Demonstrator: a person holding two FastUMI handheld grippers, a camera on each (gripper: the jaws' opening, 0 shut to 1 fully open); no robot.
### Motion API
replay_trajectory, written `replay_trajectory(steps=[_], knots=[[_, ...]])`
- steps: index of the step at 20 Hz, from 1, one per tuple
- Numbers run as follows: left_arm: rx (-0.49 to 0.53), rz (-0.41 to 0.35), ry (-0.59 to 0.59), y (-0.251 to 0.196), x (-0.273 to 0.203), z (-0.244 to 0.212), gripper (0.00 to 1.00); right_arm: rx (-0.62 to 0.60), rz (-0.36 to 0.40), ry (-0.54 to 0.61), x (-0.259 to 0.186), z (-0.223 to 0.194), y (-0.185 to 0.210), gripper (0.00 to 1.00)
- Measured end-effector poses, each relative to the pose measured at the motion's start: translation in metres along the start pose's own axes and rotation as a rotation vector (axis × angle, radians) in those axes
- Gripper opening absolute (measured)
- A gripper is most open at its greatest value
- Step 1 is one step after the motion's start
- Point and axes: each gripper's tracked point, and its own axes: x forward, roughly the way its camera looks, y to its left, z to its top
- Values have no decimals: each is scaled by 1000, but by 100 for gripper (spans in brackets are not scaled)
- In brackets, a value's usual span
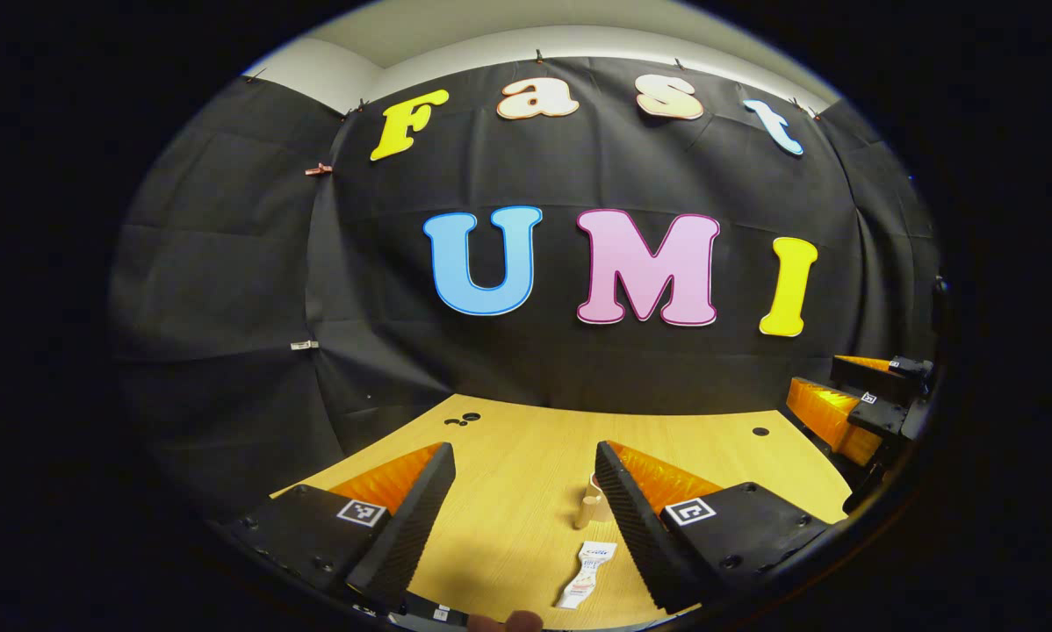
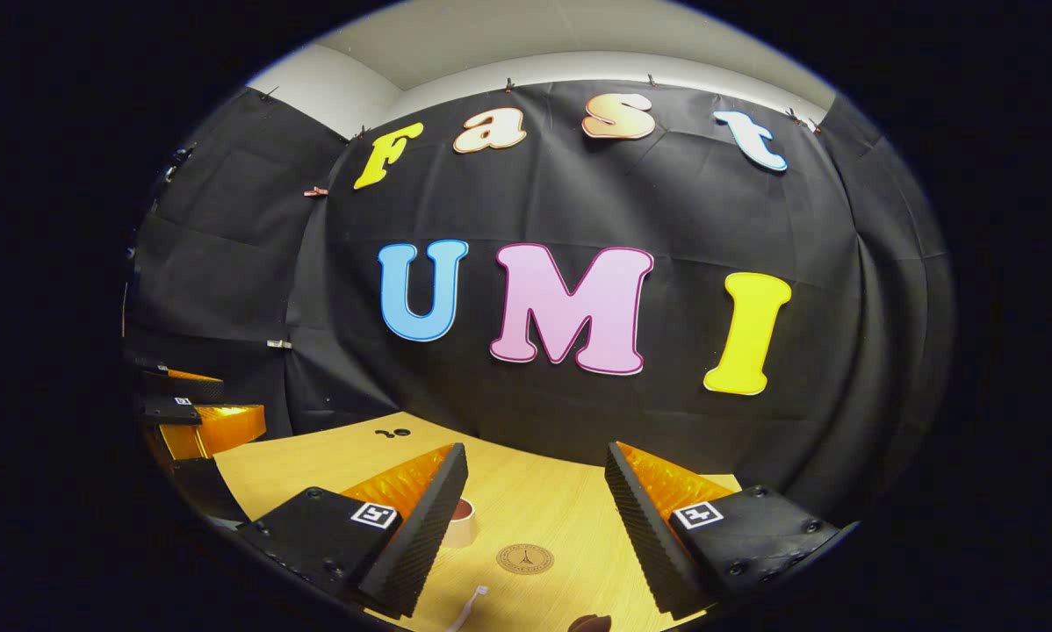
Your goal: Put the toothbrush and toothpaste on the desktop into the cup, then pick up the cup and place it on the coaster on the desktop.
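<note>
I judged the first step not yet begun. My left gripper (image 1: 522, 518) hung above the table (image 1: 508, 439) with jaws spread and empty; the toothpaste (image 1: 586, 575) lay flat at lower centre of its view, just beside the right-hand jaw. My right gripper (image 2: 535, 527) was likewise spread and empty, with the cup (image 2: 461, 524) peeking from behind its left-hand jaw, the coaster (image 2: 525, 558) near it, and the toothbrush (image 2: 469, 607) at the bottom edge. Next called for descending over the toothpaste — open tabletop lay ahead, the far edge meeting the cloth wall.

toothpaste (image 1: 586, 575) print too small to read, coaster (image 2: 525, 558) emblem illegible
</note>
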Motion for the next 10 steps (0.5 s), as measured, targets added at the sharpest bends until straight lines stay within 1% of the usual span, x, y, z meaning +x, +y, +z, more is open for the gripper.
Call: replay_trajectory(steps=[6, 10], knots=[[16, -27, 0, 4, 10, 2, 99, -3, -30, 0, 9, 4, 0, 97], [26, -66, -2, 8, 18, 6, 99, -19, -64, -3, 11, 10, 1, 97]])
